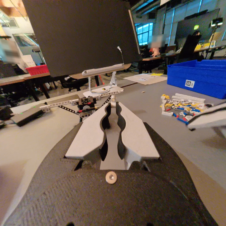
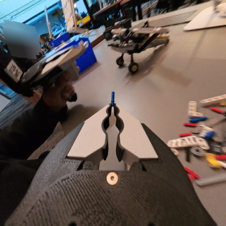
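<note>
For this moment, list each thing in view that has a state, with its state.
Left gripper: jaws shut on a small white connector piece.
Right gripper: jaws shut on a blue pin, which sticks out forward.
Brick-built model: standing on the table, partly assembled.
Loose parts: scattered in a pile.
Blue bin: open-topped, upright.

- Your left wrist view looks low across the grey table toward the brick-built aircraft, close.
- Your right wrist view tilts; it shares that aircraft and the loose brick pile.
</note>
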`<state>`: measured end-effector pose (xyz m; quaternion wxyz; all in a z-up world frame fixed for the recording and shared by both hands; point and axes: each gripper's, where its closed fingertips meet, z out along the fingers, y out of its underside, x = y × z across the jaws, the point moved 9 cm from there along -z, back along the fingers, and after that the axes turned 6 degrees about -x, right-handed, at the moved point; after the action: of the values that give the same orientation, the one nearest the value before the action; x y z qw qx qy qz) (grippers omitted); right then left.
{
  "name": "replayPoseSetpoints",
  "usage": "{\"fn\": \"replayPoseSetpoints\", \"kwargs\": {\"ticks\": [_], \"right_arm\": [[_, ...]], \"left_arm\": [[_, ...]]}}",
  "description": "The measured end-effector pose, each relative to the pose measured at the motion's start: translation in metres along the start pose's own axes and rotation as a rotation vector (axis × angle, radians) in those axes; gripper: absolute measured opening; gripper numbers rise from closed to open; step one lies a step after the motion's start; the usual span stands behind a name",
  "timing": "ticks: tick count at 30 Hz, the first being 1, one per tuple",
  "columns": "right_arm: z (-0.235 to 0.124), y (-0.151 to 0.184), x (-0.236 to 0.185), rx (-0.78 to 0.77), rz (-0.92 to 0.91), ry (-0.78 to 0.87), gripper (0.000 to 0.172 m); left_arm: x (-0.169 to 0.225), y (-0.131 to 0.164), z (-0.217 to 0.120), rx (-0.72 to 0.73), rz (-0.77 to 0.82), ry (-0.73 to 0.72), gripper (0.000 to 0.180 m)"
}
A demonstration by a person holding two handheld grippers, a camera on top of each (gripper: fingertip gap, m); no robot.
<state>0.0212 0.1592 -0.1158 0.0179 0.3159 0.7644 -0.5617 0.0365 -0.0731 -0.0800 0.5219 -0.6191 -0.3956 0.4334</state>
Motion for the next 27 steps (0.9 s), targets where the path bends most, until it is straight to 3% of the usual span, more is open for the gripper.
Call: {"fn": "replayPoseSetpoints", "kwargs": {"ticks": [4, 6, 10, 13, 16, 19, 22, 25, 27], "right_arm": [[-0.03, -0.012, 0.038, -0.046, -0.017, 0.173, 0.002], [-0.047, -0.017, 0.057, -0.081, -0.059, 0.334, 0.002], [-0.065, -0.017, 0.097, -0.222, -0.173, 0.626, 0.002], [-0.063, -0.014, 0.114, -0.298, -0.189, 0.67, 0.004], [-0.069, -0.018, 0.118, -0.3, -0.2, 0.709, 0.018], [-0.081, -0.024, 0.114, -0.211, -0.207, 0.699, 0.02], [-0.085, -0.034, 0.095, -0.067, -0.22, 0.549, 0.021], [-0.073, -0.047, 0.062, 0.088, -0.319, 0.329, 0.023], [-0.056, -0.051, 0.032, 0.195, -0.501, 0.148, 0.041]], "left_arm": [[0.02, 0.012, 0.004, 0.005, -0.027, 0.116, 0.006], [0.021, 0.008, 0.005, 0.025, 0.029, 0.1, 0.005], [0.022, 0.012, 0.003, 0.038, -0.028, 0.138, 0.005], [0.023, 0.012, 0.002, 0.047, -0.027, 0.145, 0.005], [0.022, 0.012, 0.0, 0.065, -0.043, 0.151, 0.005], [0.023, 0.011, 0.001, 0.067, -0.042, 0.162, 0.005], [0.029, 0.01, 0.004, 0.079, -0.066, 0.237, 0.005], [0.042, 0.001, 0.01, 0.095, -0.289, 0.44, 0.004], [0.047, -0.001, 0.017, 0.084, -0.492, 0.539, 0.004]]}}
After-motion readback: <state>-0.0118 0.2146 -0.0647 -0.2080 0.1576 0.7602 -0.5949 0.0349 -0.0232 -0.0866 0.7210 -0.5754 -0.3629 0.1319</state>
